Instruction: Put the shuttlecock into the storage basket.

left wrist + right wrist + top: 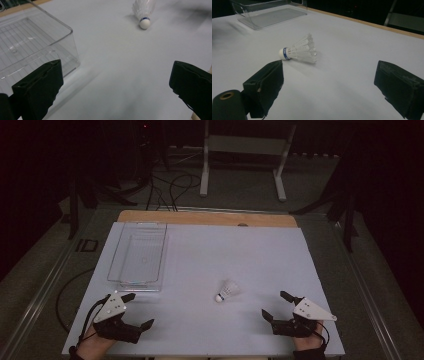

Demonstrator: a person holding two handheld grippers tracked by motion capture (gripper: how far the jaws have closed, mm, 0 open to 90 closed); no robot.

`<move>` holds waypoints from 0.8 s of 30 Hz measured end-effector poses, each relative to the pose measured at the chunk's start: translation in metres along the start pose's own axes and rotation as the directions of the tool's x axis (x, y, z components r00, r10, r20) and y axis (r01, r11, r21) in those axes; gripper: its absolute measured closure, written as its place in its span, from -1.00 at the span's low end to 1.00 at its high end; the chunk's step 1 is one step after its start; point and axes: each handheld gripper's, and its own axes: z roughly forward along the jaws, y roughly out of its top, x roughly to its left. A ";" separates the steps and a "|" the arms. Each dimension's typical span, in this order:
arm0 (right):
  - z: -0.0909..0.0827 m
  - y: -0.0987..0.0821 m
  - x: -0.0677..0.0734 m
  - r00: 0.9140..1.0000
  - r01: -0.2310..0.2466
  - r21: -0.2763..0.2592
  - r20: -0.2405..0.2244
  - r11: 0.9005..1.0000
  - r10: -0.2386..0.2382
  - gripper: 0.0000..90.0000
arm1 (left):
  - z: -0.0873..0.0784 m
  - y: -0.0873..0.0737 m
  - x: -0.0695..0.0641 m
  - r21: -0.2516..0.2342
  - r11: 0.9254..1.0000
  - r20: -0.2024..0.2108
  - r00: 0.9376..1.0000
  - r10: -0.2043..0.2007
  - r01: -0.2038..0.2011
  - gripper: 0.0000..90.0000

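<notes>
A white shuttlecock with a blue band lies on its side on the white table, between my two grippers. It also lies ahead of the right gripper's jaws and at the top of the left gripper view. A clear plastic tray stands empty at the table's left. My left gripper is open near the front left corner, just short of the tray. My right gripper is open at the front right, with nothing between its jaws.
A wooden strip runs along the table's far edge. Beyond it, cables trail on the floor beside a white metal frame. Dark stands flank the table on both sides.
</notes>
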 end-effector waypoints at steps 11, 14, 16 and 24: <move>0.002 -0.001 0.000 1.000 0.001 0.008 -0.011 1.000 -0.001 -0.80 | 0.006 0.006 0.001 0.114 0.993 -0.009 0.999 -0.034 0.035 -1.00; 0.002 -0.001 0.001 1.000 0.000 0.009 -0.012 1.000 0.001 -0.80 | 0.008 0.007 0.001 0.145 0.989 -0.010 1.000 -0.026 0.027 -1.00; 0.002 -0.001 0.001 1.000 -0.001 0.010 -0.016 1.000 0.001 -0.80 | 0.009 0.008 0.000 0.164 0.986 -0.014 1.000 -0.017 0.019 -1.00; 0.003 -0.001 0.001 1.000 0.002 0.015 -0.019 1.000 -0.002 -0.80 | 0.012 0.012 -0.002 0.234 0.972 -0.015 1.000 -0.007 0.010 -1.00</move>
